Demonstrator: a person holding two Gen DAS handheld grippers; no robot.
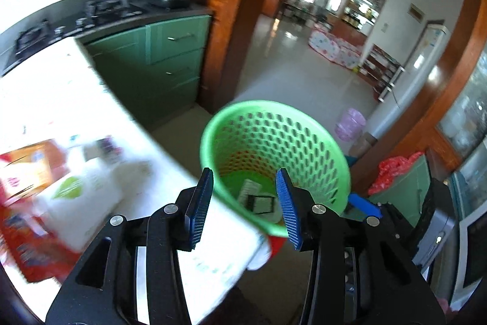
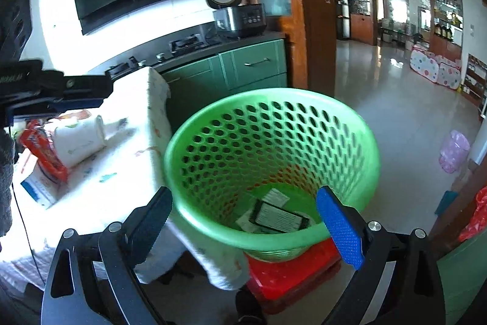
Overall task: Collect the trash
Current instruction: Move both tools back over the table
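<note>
Both grippers are empty, jaws apart: the left gripper (image 1: 243, 203) and right gripper (image 2: 243, 227) hover at the bin (image 2: 304, 236), which sits on a red stool (image 2: 292, 273) just off the table's (image 2: 121, 197) corner. Trash remains near the table's far edge: a red wrapper (image 2: 42, 151) and a white cup (image 2: 80, 139) on its side. The tall, perforated green bin, already holding dark packets (image 2: 281, 217), could tip if knocked; the cup may roll.

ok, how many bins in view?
2: green basket on the red stool beside the table; pink-lined bin on the floor further right. Others may be hidden.
</note>
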